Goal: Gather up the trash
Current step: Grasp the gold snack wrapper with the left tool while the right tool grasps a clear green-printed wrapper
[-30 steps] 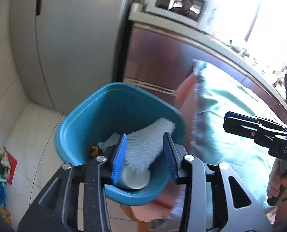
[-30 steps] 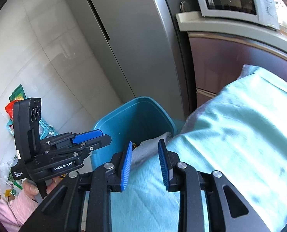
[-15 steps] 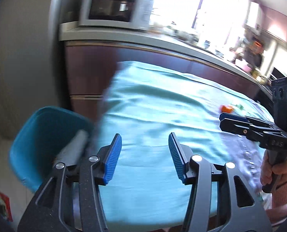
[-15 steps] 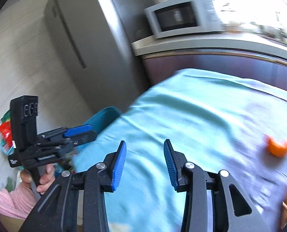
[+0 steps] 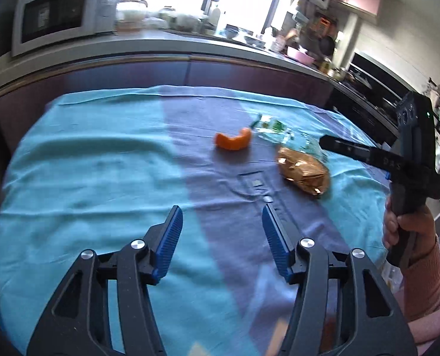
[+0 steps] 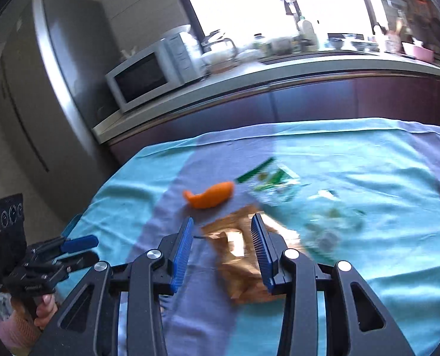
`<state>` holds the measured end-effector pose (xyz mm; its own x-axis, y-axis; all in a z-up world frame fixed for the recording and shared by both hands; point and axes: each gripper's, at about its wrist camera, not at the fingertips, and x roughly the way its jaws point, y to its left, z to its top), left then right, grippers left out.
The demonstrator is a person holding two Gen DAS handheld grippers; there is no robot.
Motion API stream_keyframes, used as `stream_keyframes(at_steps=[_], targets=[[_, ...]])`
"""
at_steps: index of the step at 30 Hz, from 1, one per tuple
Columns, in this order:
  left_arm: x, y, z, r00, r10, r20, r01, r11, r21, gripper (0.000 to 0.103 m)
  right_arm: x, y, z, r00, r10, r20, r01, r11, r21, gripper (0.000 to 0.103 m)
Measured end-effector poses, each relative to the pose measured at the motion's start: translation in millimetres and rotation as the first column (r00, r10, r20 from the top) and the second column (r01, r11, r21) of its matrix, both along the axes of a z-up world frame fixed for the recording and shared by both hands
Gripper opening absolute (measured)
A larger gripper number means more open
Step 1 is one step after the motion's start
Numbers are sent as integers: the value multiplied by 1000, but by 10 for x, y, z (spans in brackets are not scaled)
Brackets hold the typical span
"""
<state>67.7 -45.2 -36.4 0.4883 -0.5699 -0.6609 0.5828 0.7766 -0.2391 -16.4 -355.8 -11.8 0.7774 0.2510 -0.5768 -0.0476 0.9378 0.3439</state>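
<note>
Teal cloth (image 5: 101,178) is seen bearing orange peel (image 5: 232,141), brown wrapper (image 5: 303,172) and clear wrapper (image 6: 279,187). Left gripper (image 5: 221,237) and right gripper (image 6: 221,246): jaws opening, nothing pinched.

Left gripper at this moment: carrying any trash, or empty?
Empty. The left gripper has its jaws apart and opening, with only the teal tablecloth showing between them; the orange peel and brown wrapper lie farther off.
</note>
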Motion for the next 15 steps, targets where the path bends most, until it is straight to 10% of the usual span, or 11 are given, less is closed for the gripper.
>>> stream_keyframes(at_steps=[15], targets=[[487,-1190,-228,977,-145,-159,150,988,24,71,156,-862,-417,987,-114,-116,128,984,126,56]])
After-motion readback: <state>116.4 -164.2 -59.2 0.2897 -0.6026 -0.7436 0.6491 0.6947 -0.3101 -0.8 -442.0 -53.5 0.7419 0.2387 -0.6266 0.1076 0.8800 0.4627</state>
